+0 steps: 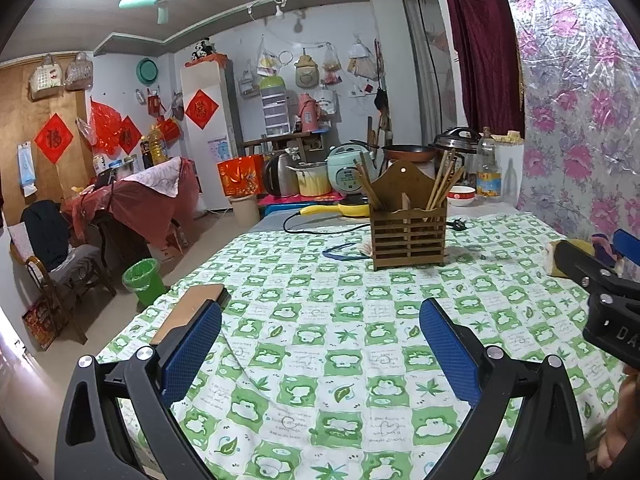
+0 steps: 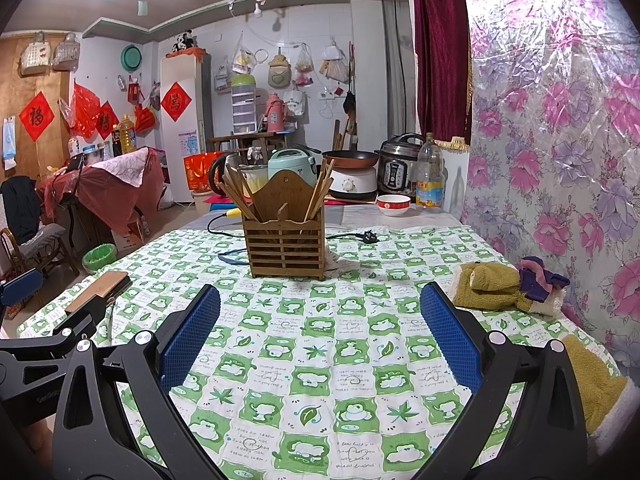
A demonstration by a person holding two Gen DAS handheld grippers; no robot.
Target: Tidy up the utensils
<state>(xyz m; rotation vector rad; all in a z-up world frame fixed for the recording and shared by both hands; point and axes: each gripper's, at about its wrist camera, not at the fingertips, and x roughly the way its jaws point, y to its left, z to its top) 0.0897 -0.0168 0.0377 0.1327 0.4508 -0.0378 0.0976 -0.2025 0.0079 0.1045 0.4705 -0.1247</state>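
Both grippers hover above the counter, which is spread with a green-and-white checked cloth. The left gripper has its blue-padded jaws wide apart with nothing between them; the right gripper likewise stands spread and empty. Straight ahead of both pairs of jaws, well beyond their tips, stands the slatted wooden utensil holder, upright, with chopsticks leaning out of its compartments on both sides. A brown flat case lies just beyond the left gripper's left jaw. Folded towels lie past the right gripper's right jaw, near the flowered wall.
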